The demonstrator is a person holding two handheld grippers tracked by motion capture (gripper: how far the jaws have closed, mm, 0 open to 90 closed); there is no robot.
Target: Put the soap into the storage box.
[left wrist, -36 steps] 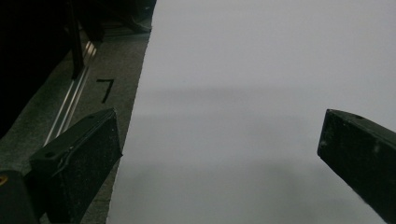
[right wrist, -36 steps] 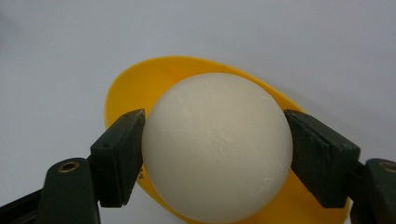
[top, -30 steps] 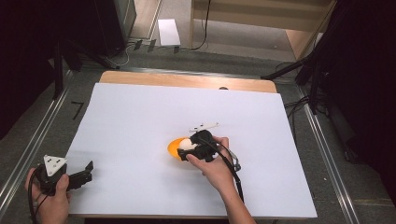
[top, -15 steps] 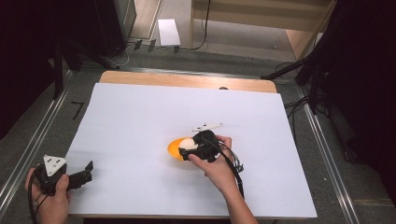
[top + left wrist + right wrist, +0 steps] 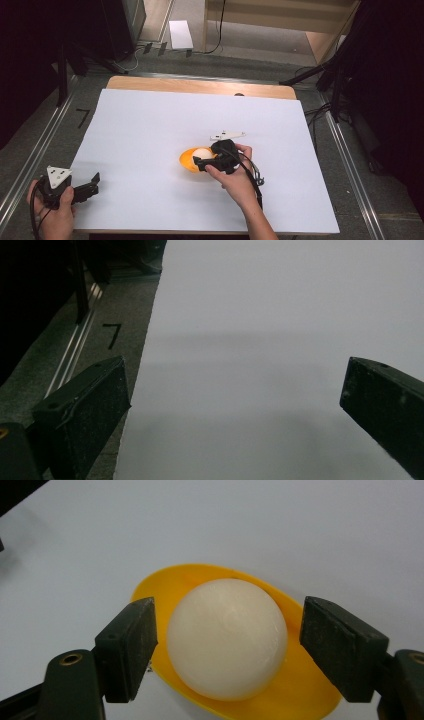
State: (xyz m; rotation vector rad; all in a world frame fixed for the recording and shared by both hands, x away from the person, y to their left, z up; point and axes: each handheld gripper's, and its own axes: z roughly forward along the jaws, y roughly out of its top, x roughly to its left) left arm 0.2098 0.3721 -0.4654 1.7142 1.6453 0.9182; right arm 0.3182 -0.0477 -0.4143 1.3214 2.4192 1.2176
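One sign can be read: a black mark shaped like the figure 7 [image 5: 112, 335], on the grey surface just off the white sheet's [image 5: 280, 340] edge. In the left gripper view it lies beyond and above the near finger [image 5: 82, 410], on that finger's side of the gap. The high view shows the same mark [image 5: 83, 118] well ahead of the left gripper [image 5: 87, 187]

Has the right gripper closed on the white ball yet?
No, in the right gripper view the right gripper stands open, with a gap between each jaw and the white ball in the yellow dish.
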